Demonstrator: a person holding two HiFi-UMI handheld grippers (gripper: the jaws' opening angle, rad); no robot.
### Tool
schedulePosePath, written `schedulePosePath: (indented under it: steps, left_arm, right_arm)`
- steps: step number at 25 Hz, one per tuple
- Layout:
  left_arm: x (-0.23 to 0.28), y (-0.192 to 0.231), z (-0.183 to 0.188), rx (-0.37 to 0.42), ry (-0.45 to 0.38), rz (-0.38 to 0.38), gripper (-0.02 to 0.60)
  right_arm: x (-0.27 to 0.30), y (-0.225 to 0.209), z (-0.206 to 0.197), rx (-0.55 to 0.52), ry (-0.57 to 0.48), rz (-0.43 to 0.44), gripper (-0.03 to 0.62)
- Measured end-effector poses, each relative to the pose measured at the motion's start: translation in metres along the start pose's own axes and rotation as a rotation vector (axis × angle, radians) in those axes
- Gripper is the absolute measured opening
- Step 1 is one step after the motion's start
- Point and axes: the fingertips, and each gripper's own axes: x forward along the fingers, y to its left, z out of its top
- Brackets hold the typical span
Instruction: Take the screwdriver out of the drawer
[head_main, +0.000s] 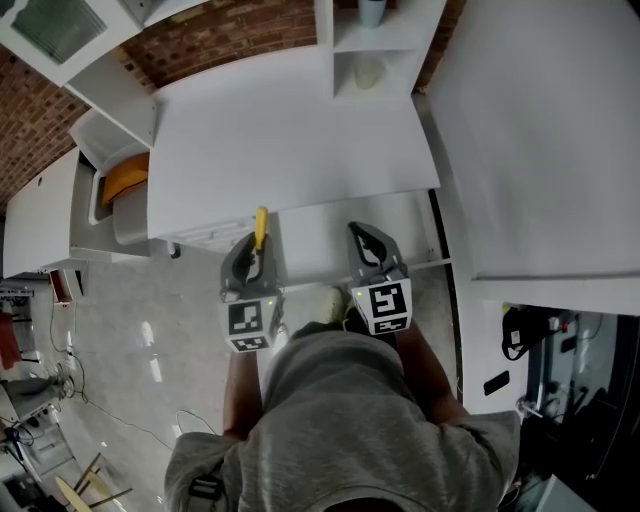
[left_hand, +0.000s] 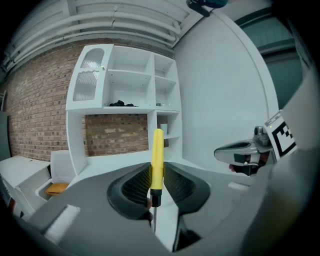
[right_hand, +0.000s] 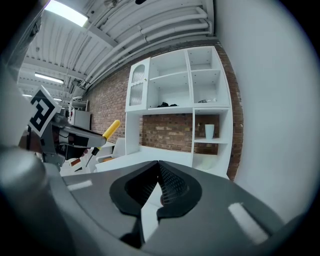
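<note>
A screwdriver (head_main: 261, 228) with a yellow handle (left_hand: 157, 155) and a black collar stands upright between the jaws of my left gripper (head_main: 254, 248), which is shut on it. Its metal shaft points down behind the jaws. In the right gripper view the same screwdriver (right_hand: 109, 130) sticks up from the left gripper at the far left. My right gripper (head_main: 366, 238) hangs beside it, shut, with nothing between its pads (right_hand: 167, 186). Both grippers are held just in front of the white tabletop (head_main: 290, 140), over a white ledge (head_main: 320, 232) that may be the drawer.
A white shelf unit (head_main: 375, 45) with a cup (right_hand: 209, 131) stands at the back of the table against a brick wall (left_hand: 117, 134). A white bin with an orange thing (head_main: 125, 180) is at the left. A tall white cabinet (head_main: 540, 150) is at the right.
</note>
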Motion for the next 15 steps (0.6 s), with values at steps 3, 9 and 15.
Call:
schedulePosePath:
  steps: [3, 9, 15]
  left_arm:
    - [0.003, -0.001, -0.001, -0.006, 0.0, -0.007, 0.083]
    - [0.005, -0.006, -0.002, -0.009, 0.0, -0.02, 0.083]
    - [0.008, -0.011, -0.001, -0.008, 0.0, -0.035, 0.083]
  right_arm:
    - [0.0, -0.002, -0.002, 0.001, 0.007, -0.002, 0.003]
    - [-0.002, -0.005, -0.002, -0.003, 0.005, -0.016, 0.003]
    - [-0.003, -0.01, -0.001, -0.005, 0.001, -0.024, 0.003]
